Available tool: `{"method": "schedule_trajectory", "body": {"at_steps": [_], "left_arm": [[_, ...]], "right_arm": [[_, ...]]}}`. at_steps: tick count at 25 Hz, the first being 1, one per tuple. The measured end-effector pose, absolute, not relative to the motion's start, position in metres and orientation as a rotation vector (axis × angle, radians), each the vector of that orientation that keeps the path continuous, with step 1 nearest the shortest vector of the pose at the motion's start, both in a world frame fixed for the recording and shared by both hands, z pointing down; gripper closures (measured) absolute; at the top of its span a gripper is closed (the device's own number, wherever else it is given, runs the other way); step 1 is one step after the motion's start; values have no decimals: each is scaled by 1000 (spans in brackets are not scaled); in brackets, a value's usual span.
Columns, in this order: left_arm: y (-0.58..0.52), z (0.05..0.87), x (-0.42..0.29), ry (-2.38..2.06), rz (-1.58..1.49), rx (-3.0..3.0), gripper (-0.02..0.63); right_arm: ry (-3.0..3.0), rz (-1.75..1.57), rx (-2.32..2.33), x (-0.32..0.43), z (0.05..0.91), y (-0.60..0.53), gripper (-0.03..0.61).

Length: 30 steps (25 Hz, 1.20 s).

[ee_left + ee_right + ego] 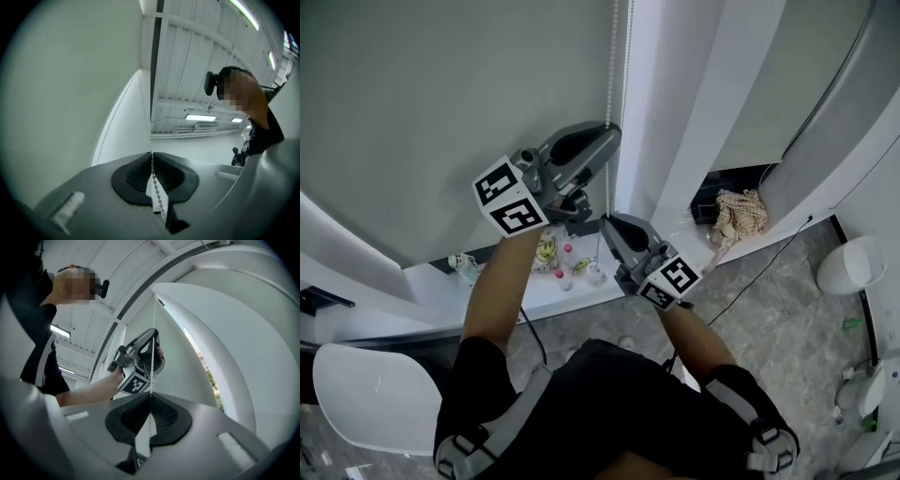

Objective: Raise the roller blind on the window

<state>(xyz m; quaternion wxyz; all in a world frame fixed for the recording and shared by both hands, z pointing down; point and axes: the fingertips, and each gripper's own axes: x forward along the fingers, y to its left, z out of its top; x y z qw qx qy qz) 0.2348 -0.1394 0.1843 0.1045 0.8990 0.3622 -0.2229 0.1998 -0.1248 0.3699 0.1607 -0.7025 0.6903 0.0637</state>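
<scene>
Left tool (151, 157) pinching bead chain (158, 194), right tool (150, 397) pinching it lower

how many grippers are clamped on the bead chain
2: the left gripper is shut on the chain higher up, and the right gripper is shut on it just below.

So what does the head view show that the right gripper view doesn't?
Only the head view: the floor, the windowsill with small bottles, a cloth and a white chair. Only the right gripper view: a close look at the right gripper with its jaws closed on the bead chain, and greenery past the blind's edge. Both: the left gripper higher on that chain, and the roller blind.
</scene>
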Motion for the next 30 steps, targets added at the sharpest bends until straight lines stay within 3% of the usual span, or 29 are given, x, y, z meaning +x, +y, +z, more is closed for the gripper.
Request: {"method": "schedule_trajectory", "body": {"at_steps": [5, 15, 16, 18, 24, 30], "left_arm": [[-148, 216, 246, 972, -599, 2718, 600], [-161, 363, 239, 734, -415, 2779, 598], [-165, 368, 235, 704, -422, 2767, 598], [-171, 370, 230, 673, -428, 2775, 598], [-173, 365, 224, 656, -422, 2823, 598], [-174, 367, 213, 659, -418, 2821, 598]], "right_arm": [[2021, 124, -2069, 201, 399, -132, 573], [2095, -425, -2181, 194, 542, -114, 565], [2080, -418, -2158, 194, 536, -108, 548], [2021, -323, -2107, 203, 501, -98, 451], [1987, 190, -2022, 227, 328, -114, 456], [1982, 291, -1913, 233, 243, -161, 456]]}}
